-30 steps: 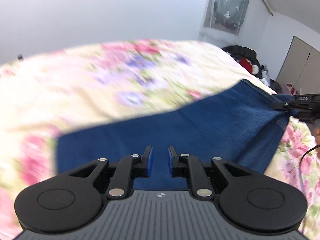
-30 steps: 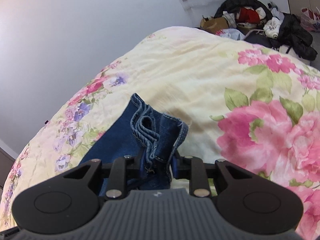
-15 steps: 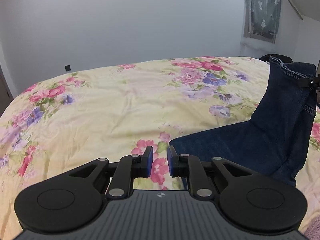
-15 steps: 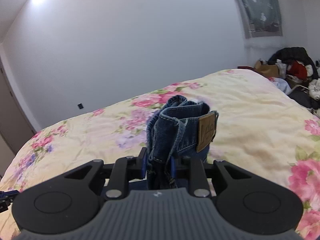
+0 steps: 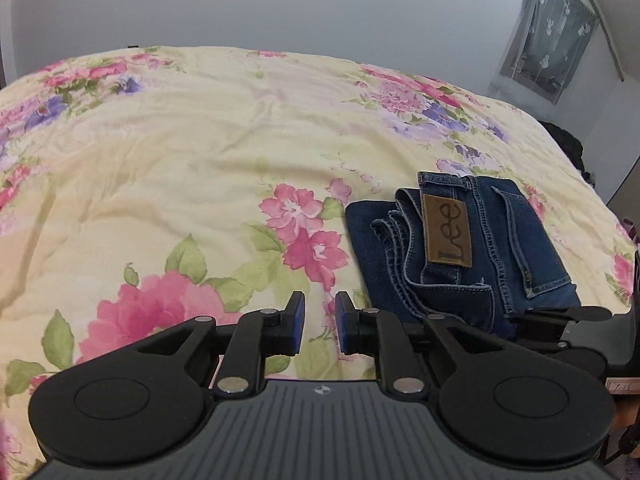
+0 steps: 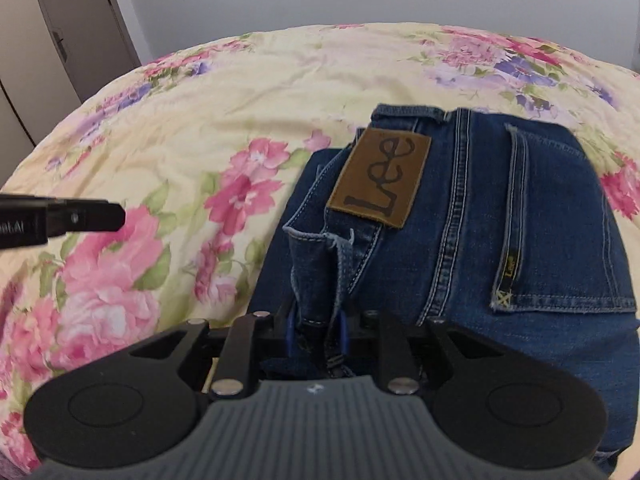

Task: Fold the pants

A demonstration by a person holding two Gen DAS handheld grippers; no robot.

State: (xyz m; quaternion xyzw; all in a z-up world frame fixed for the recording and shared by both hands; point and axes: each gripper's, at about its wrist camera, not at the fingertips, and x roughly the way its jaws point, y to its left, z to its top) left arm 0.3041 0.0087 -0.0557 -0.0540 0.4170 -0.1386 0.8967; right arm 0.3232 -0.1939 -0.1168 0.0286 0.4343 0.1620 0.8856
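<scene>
Lying folded into a compact stack on the flowered bedspread [image 5: 168,152], the jeans [image 5: 500,240] sit toward the right side of the left wrist view, with the brown leather label [image 5: 447,230] facing up and a back pocket [image 6: 560,216] showing beside it. The waistband edges are bunched in layers along the stack's left side. The right gripper [image 6: 314,330] is at the near edge of the stack, its blue-padded jaws closed onto a raised fold of waistband denim that stands up between them; the rest of the garment rests flat on the bedspread. In the left wrist view this gripper appears as a black frame at the lower right, touching the near edge of the jeans. The left gripper [image 5: 320,322] is just beside the stack, to its left, above bare bedspread; its jaws stand a narrow gap apart with nothing between them, and pink printed flowers show through the gap. Its black fingertip [image 6: 86,216] enters the right wrist view from the left edge, apart from the denim. A grey wall [image 5: 320,4] rises behind the bed, a curtain [image 5: 548,36] hangs at upper right, and a door [image 6: 68,28] stands at upper left in the right wrist view.
</scene>
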